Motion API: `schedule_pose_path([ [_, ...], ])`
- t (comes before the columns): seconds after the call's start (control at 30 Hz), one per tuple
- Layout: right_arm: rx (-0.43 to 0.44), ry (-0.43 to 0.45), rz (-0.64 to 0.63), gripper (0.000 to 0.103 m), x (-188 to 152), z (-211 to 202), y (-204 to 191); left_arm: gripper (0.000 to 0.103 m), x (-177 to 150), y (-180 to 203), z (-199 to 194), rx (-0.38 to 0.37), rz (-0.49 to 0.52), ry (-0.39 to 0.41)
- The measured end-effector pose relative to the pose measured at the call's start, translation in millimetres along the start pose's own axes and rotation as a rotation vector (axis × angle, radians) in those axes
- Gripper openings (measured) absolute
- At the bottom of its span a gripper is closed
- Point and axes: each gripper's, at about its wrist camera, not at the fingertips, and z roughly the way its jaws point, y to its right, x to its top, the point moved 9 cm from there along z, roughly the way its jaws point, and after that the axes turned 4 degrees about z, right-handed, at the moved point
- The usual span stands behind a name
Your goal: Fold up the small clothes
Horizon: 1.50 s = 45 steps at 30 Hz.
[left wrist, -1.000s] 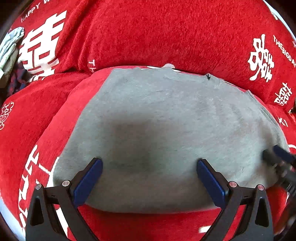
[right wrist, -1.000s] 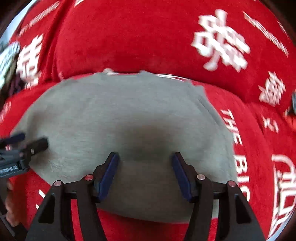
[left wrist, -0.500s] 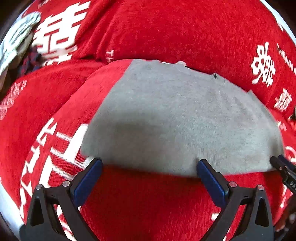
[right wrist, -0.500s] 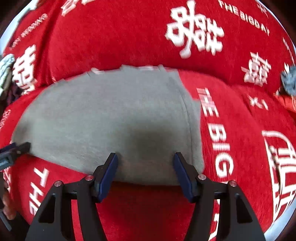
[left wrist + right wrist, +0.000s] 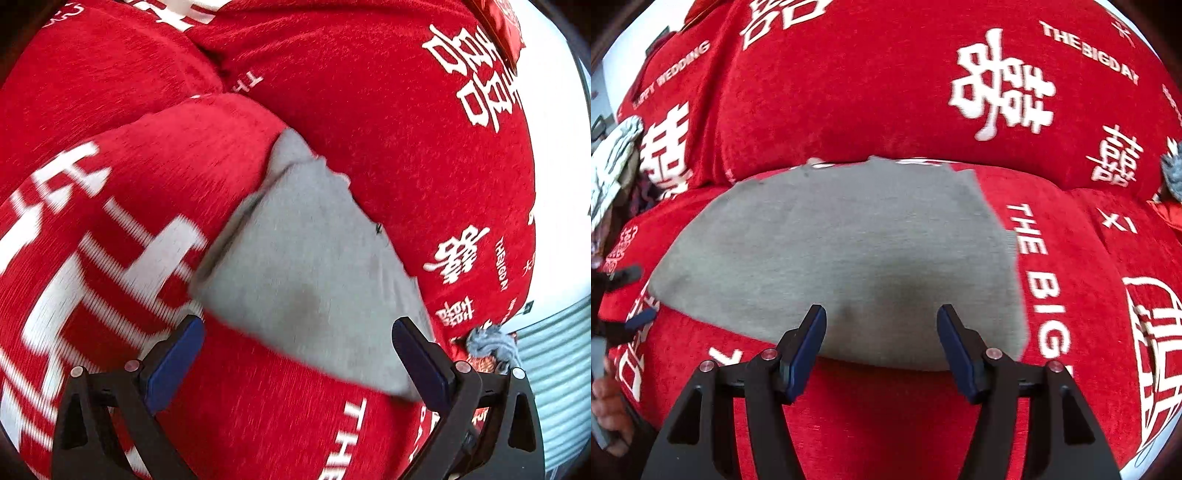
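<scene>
A grey garment (image 5: 842,254), already folded into a flat, roughly rectangular pad, lies on the seat of a sofa draped in a red cover (image 5: 871,99) printed with white wedding characters and English words. Its far edge sits against the crease where the seat meets the backrest, and its near edge runs just ahead of both tools. The right gripper (image 5: 881,338) hovers at that near edge with its blue-padded jaws spread apart and nothing between them; the cloth lies flat, so it looks let go rather than gripped. The left gripper (image 5: 295,354) is also parted wide and empty, angled across the garment (image 5: 314,266) from its left end, where stacked layers show along the folded side. My guess is that the piece rests squarely on the cushion so a fold can be finished or checked, with both tools clear of the fabric. A scrap of other clothing (image 5: 613,166) sits at the far left of the sofa, and a bluish-grey bundle (image 5: 491,345) lies off to the right. Compared with a second ago, the left tool has swung round sharply, so the garment now appears slanted and off-centre in its view, while the right tool has backed away towards the front edge.
</scene>
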Motion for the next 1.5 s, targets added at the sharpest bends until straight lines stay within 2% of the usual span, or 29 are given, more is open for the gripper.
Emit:
schedule_pose_path([
  [0.07,0.003,-0.008,-0.014,0.066,-1.1,1.8,-7.3,0.097,8.3,-0.8,6.0,-0.037,-0.033,0.005],
  [0.1,0.004,-0.014,-0.022,0.066,-0.6,2.9,-10.9,0.076,12.1,-1.1,7.9,-0.054,-0.043,0.005],
  [0.13,0.004,-0.016,-0.026,0.066,0.7,3.5,-12.5,0.051,12.5,-1.7,16.8,-0.076,-0.054,-0.028],
  [0.17,0.004,-0.019,-0.032,0.066,2.9,4.4,-14.8,0.041,10.6,-4.7,27.8,-0.086,-0.072,-0.066],
  [0.2,0.004,-0.022,-0.038,0.066,5.7,5.4,-17.5,0.025,10.5,-8.5,31.7,-0.082,-0.079,-0.077],
  [0.23,0.002,-0.024,-0.048,0.066,10.2,6.8,-21.1,0.02,11.4,-12.9,34.1,-0.072,-0.075,-0.075],
  [0.33,0.024,-0.033,-0.072,0.066,30.6,12.1,-37.9,0.02,15.2,-11.9,32.4,-0.089,-0.061,-0.047],
  [0.4,0.071,-0.056,-0.067,0.066,49.1,19.4,-54.9,0.016,15.7,-7.9,33.4,-0.071,-0.018,-0.03],
  [0.5,0.142,-0.102,-0.06,0.066,76.1,36.2,-85.8,0.016,17.6,-4.7,31.2,-0.066,0.022,-0.008],
  [0.6,0.192,-0.181,-0.078,0.068,104.6,70.6,-130.3,0.016,18.0,-5.0,31.0,-0.071,0.044,0.008],
  [0.77,0.201,-0.35,-0.034,0.069,125.9,141.7,-186.8,0.016,13.3,-5.3,32.4,-0.019,0.12,0.025],
  [0.87,0.187,-0.442,0.035,0.069,126.5,181.1,-213.5,0.016,13.4,-4.5,34.2,-0.013,0.131,0.025],
  [0.97,0.171,-0.498,0.037,0.07,122.4,205.2,-239.3,0.016,12.8,-3.5,34.4,0.001,0.148,0.026],
  [1.07,0.091,-0.509,-0.024,0.085,116.7,219.1,-257.5,0.016,11.2,-0.7,33.5,0.034,0.182,0.032],
  [1.13,0.003,-0.514,-0.126,0.085,112.2,225.1,-268.1,0.016,10.6,0.3,32.9,0.046,0.194,0.036],
  [1.2,-0.079,-0.504,-0.24,0.081,105.9,229.3,-275.1,0.016,10.3,-1.3,33.2,0.041,0.182,0.031],
  [1.27,-0.11,-0.489,-0.306,0.07,103.9,228.9,-280.3,0.016,10.6,-2.8,33.5,0.033,0.169,0.027],
  [1.3,-0.121,-0.485,-0.311,0.063,105.3,227.3,-279.2,0.016,10.6,-2.8,33.7,0.039,0.172,0.025],
  [1.33,-0.134,-0.481,-0.312,0.046,107.7,225.5,-275.7,0.016,10.5,-1.9,33.8,0.048,0.179,0.025],
  [1.37,-0.134,-0.485,-0.305,0.032,109.2,223.9,-270.6,0.016,10.2,-0.6,33.4,0.059,0.19,0.025],
  [1.43,-0.081,-0.486,-0.272,0.025,111.6,219.1,-265.0,0.016,10.8,3.4,32.3,0.083,0.215,0.027],
  [1.5,-0.032,-0.477,-0.247,0.023,113.8,212.2,-260.8,0.016,11.8,7.0,28.9,0.092,0.234,0.035],
])
